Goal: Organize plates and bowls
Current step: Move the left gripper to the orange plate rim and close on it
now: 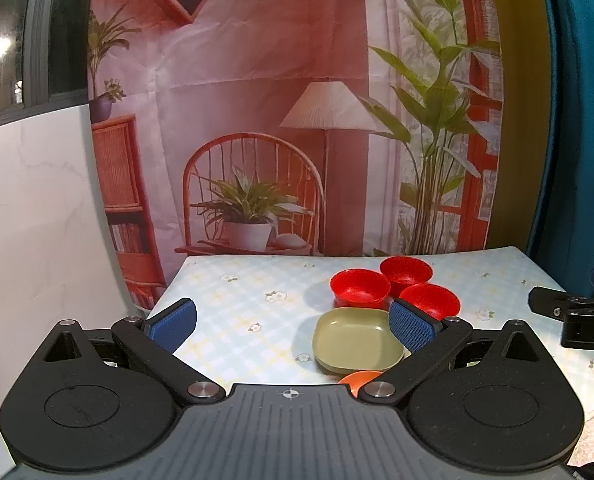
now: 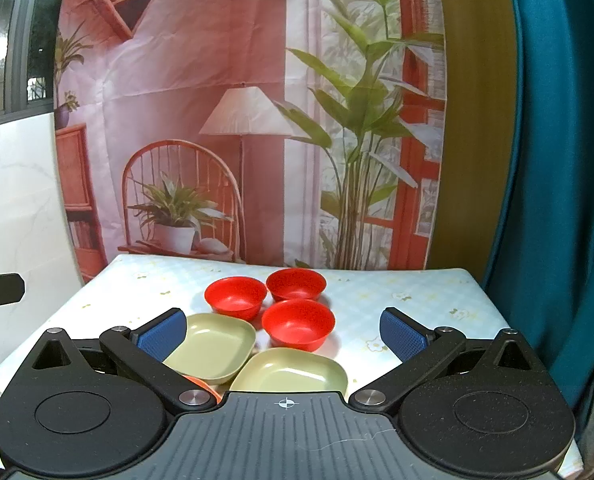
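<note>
Three red bowls sit in a cluster on the table: a left one (image 2: 236,296), a back one (image 2: 296,283) and a front one (image 2: 298,323). Two olive-green square plates lie in front of them: one on the left (image 2: 211,347) and one nearer (image 2: 291,372). An orange dish (image 2: 201,384) peeks out under my right gripper's body. My right gripper (image 2: 283,334) is open and empty above the plates. My left gripper (image 1: 293,326) is open and empty, left of a green plate (image 1: 355,340) and the red bowls (image 1: 360,288).
The table (image 2: 417,292) has a pale checked floral cloth. A printed backdrop (image 2: 237,120) hangs behind it, a teal curtain (image 2: 557,200) on the right, a white wall (image 1: 29,220) on the left. The right gripper's side (image 1: 577,320) shows in the left wrist view.
</note>
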The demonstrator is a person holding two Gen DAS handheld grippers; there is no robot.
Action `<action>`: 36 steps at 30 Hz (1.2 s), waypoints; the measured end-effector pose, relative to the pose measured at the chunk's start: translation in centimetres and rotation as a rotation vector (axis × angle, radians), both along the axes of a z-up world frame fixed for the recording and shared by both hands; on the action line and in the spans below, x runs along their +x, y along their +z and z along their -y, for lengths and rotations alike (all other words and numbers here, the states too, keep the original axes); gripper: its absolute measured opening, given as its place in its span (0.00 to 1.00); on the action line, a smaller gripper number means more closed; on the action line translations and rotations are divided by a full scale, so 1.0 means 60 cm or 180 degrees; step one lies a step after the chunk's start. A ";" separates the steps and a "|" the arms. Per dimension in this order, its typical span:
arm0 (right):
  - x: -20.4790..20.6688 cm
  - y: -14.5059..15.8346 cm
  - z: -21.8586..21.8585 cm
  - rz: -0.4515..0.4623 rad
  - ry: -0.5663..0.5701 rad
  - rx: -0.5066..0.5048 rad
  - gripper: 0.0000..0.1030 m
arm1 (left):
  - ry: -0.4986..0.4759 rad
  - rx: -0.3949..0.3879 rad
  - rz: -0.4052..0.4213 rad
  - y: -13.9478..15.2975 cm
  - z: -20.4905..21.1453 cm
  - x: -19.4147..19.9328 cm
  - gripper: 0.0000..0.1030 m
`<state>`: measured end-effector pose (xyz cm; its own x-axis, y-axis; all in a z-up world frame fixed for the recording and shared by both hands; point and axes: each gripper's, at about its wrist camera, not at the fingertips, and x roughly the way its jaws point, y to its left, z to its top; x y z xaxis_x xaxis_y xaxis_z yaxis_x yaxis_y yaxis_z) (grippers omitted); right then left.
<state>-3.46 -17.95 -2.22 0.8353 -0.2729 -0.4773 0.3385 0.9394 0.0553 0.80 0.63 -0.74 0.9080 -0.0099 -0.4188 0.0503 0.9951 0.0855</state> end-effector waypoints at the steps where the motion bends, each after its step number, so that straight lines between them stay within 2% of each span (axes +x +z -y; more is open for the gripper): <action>1: -0.002 0.004 0.001 0.0003 0.0014 0.0012 1.00 | 0.0020 -0.0010 -0.0022 0.000 -0.003 0.003 1.00; 5: 0.002 0.009 0.008 0.0158 0.0069 0.0021 1.00 | 0.0095 -0.0076 -0.0048 0.004 -0.018 0.024 1.00; 10: 0.025 0.004 0.025 0.0254 0.0153 0.0039 1.00 | 0.0191 0.0099 -0.0002 -0.002 -0.018 0.049 1.00; 14: 0.049 -0.011 0.030 0.0315 0.0220 -0.0087 1.00 | 0.0148 0.0079 -0.0037 -0.016 -0.023 0.069 1.00; 17: 0.078 -0.036 0.027 0.0164 0.0265 -0.0191 1.00 | 0.0179 -0.0025 -0.0074 -0.044 -0.032 0.088 1.00; 21: 0.117 -0.084 0.022 -0.0135 0.0449 -0.0080 1.00 | 0.0234 -0.0112 -0.0224 -0.091 -0.042 0.113 1.00; 27: 0.150 -0.159 -0.011 -0.0515 0.0560 -0.0132 0.99 | 0.0133 0.0066 -0.0584 -0.177 -0.036 0.143 1.00; 32: 0.148 -0.204 -0.026 -0.0762 0.0659 0.0042 0.92 | 0.0097 0.0087 -0.0864 -0.236 -0.037 0.164 1.00; 36: 0.146 -0.224 -0.024 -0.0912 0.0690 0.0185 0.78 | 0.0118 0.0021 -0.1067 -0.264 -0.045 0.171 1.00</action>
